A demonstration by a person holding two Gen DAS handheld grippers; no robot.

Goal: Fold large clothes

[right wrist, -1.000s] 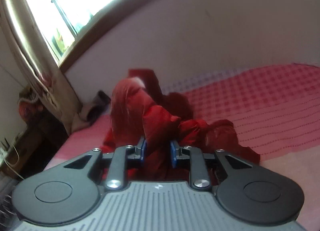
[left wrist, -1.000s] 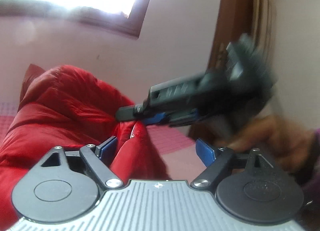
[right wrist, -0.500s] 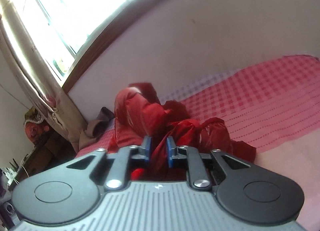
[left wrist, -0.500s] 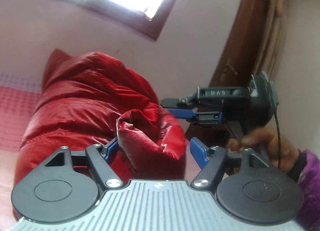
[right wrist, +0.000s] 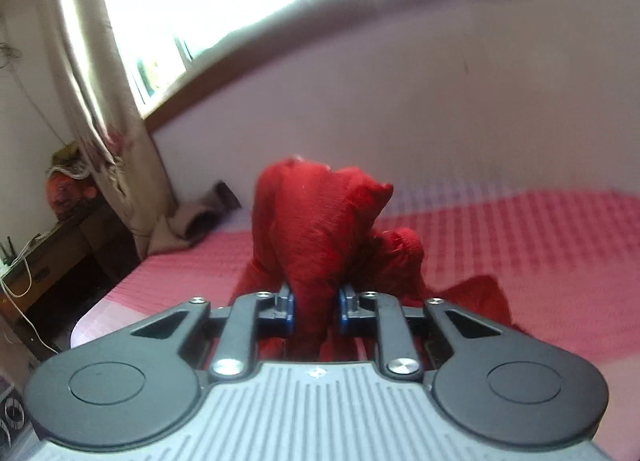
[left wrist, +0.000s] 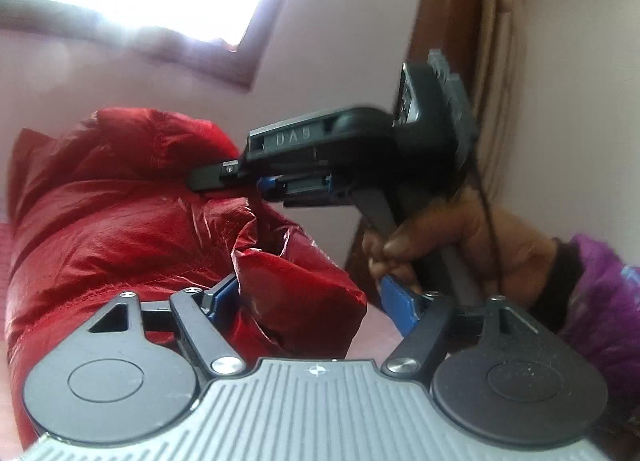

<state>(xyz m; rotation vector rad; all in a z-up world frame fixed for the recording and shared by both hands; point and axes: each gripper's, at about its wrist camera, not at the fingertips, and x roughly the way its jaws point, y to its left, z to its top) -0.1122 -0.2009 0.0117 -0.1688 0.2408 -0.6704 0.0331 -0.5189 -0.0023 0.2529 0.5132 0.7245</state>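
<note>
Only left view shows hand (left wrist: pixel 460 245); R gripper (right wrist: pixel 316 307), just closing, pinches jacket (right wrist: pixel 320 229). L gripper (left wrist: pixel 316 301) spread, jacket fold between. Curtain (right wrist: pixel 108 113) beside bed (right wrist: pixel 540 261).

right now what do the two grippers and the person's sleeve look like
Both grippers share one build: a ribbed grey body, black round-ended linkage arms with silver screws, and blue pads on the fingers. The left gripper shows it up close. The right gripper, seen side-on, is black with raised letters "DAS" and a thin black cable hanging behind it. The sleeve is purple with a dark cuff.

R gripper (right wrist: pixel 314 311) just closed tighter on red jacket (right wrist: pixel 320 229), bunch now raised higher.
</note>
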